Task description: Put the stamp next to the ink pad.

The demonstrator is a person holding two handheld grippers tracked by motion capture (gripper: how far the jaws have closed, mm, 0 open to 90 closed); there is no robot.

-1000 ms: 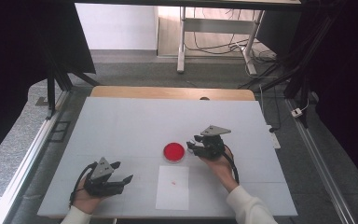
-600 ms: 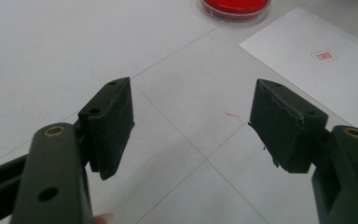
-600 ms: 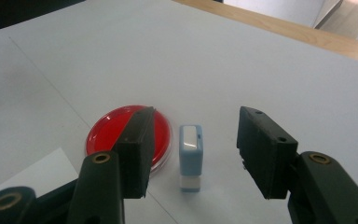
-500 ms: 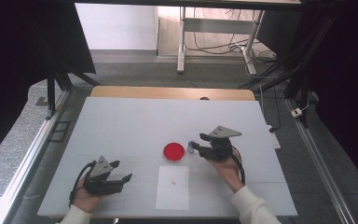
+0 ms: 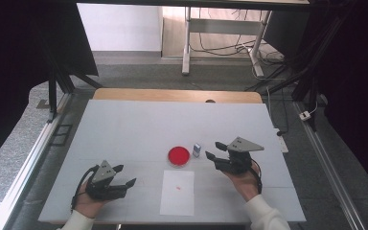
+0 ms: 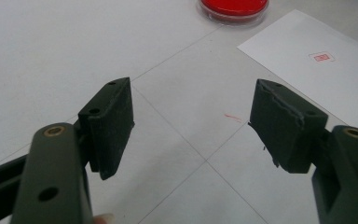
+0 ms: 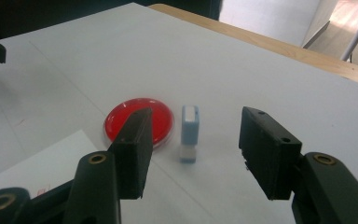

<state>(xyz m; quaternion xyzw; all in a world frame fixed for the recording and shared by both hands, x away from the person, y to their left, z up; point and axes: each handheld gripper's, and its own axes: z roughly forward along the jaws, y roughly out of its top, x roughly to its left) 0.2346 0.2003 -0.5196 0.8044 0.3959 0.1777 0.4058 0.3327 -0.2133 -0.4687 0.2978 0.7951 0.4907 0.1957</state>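
The left gripper (image 5: 124, 176) rests open and empty near the paper sheet (image 5: 178, 192). The red ink pad (image 5: 178, 155) sits beside the upright stamp (image 5: 197, 150). The right gripper (image 5: 214, 151), jaws just opened, holds nothing, stamp standing free ahead.

Red ink dish (image 6: 233, 8) runs off the top edge; the paper's (image 6: 326, 74) stamped mark (image 6: 322, 57) is too small to read.

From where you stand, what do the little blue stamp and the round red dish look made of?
Stamp: likely plastic, smooth pale-blue body over a whitish base, standing upright. Red dish: apparently a clear plastic or glass rim around a matte red ink pad; the rim glints.
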